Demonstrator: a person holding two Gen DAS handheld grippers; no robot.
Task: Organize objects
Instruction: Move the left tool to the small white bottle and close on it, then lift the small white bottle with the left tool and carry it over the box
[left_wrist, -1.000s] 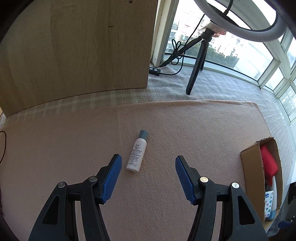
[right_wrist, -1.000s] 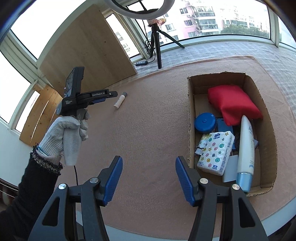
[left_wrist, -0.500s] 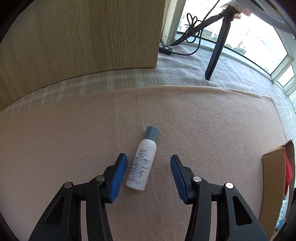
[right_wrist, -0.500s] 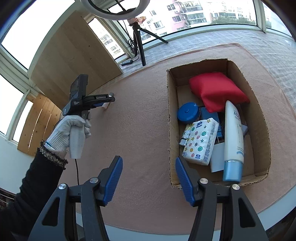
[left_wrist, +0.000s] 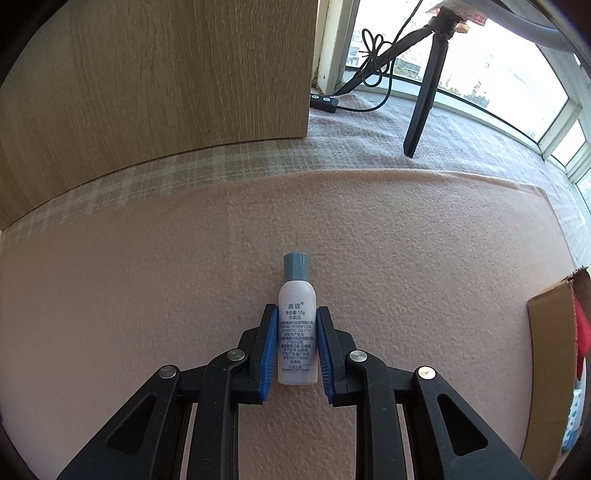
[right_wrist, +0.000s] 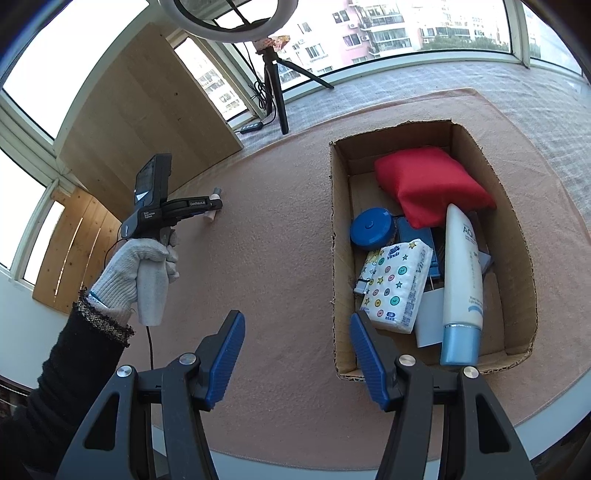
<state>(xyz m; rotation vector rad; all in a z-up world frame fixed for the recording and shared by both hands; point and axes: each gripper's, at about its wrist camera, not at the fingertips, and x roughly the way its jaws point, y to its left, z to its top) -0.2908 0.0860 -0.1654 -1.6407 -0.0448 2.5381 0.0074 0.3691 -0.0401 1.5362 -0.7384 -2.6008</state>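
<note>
My left hand-held gripper (left_wrist: 296, 345) has its blue ribbed pads pressed against both sides of the small white plastic bottle with a grey-blue cap (left_wrist: 297, 325), so it is clamped on the bottle's lower body. The bottle lies flat on the pink felt-covered desk (left_wrist: 147, 295), cap pointing away from me toward the pale wooden panel (left_wrist: 159, 81) and the black tripod leg (left_wrist: 424, 99) by the window.

From the right wrist camera I see my left hand in a white knit glove (right_wrist: 142, 266) with a black sleeve, holding that tool low over the desk, well apart from the open brown cardboard box (right_wrist: 341, 258). My right hand-held gripper (right_wrist: 297, 356) hangs above the desk with its jaws spread wide and nothing between them, its right finger just in front of the box's near corner.

Inside the box lie a red cloth pouch (right_wrist: 428, 184), a round blue tin (right_wrist: 371, 229), a tissue pack printed with coloured stars and dots (right_wrist: 397, 288), and a white tube with a light-blue cap (right_wrist: 461, 288) resting partly on the pouch.
</note>
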